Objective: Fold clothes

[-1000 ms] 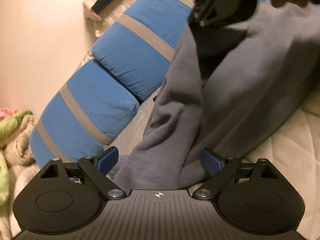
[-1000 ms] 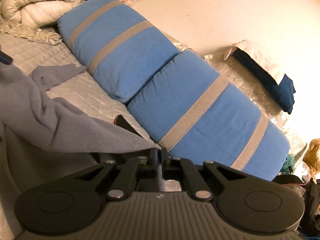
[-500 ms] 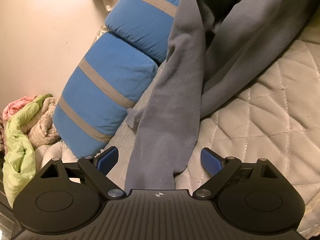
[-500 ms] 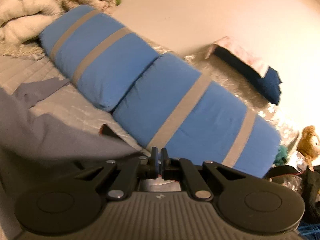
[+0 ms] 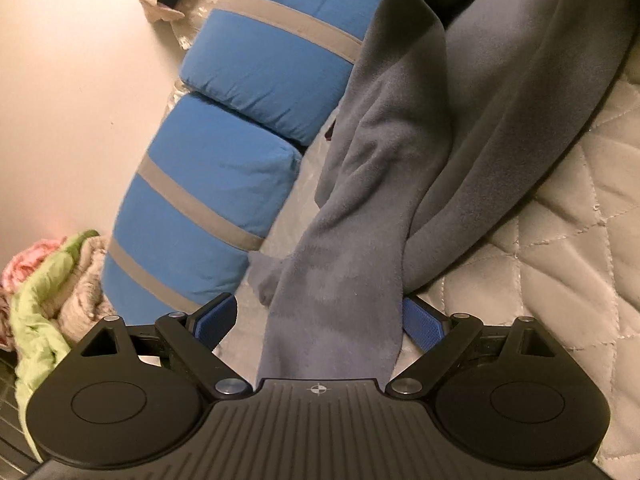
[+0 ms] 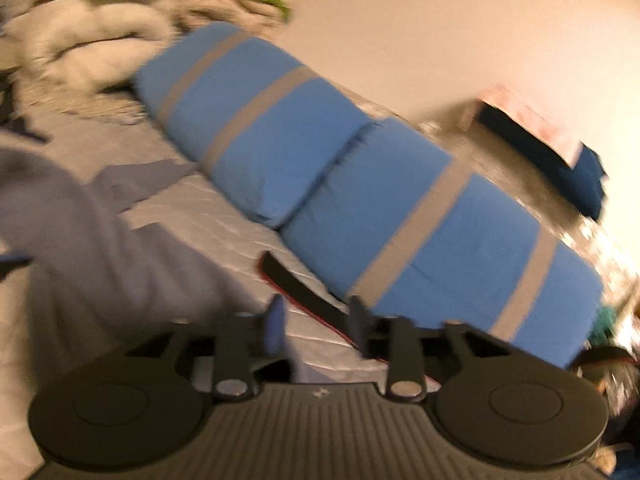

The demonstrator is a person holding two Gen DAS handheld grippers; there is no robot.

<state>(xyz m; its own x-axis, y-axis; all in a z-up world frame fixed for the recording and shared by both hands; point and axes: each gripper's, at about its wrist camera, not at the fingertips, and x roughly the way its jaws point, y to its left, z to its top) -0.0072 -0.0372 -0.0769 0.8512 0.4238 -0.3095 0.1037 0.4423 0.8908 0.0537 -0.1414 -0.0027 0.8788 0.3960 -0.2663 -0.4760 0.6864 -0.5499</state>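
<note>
change since earlier frame: right hand-held gripper [image 6: 316, 324], pinched together before, is opening its jaws; the grey cloth edge has dropped out to its left and only bare quilt shows between the fingers. In the left view the garment lies lower and flatter on the bed.
left hand-held gripper [image 5: 320, 320]: jaws wide apart, blue pads either side of a long grey strip, not pressing on it.
step in hand: likely releasing one fold, then taking the strip to lay it over the body.
how to do it well: let the right jaws clear the fabric fully before pulling away, so no edge drags. Left should centre on the strip, close on both layers near its end, lift low, carry it across, and set it flat without twisting.
grey fleece garment [image 5: 440, 140]: soft, matte, thick; bunched in long ridges, part draped up against the blue pillows [image 5: 256, 92], the strip trailing toward the camera.
location: on the quilted bed [image 5: 560, 260], beside the pillows.
risk: fleece could cling and roll.
</note>
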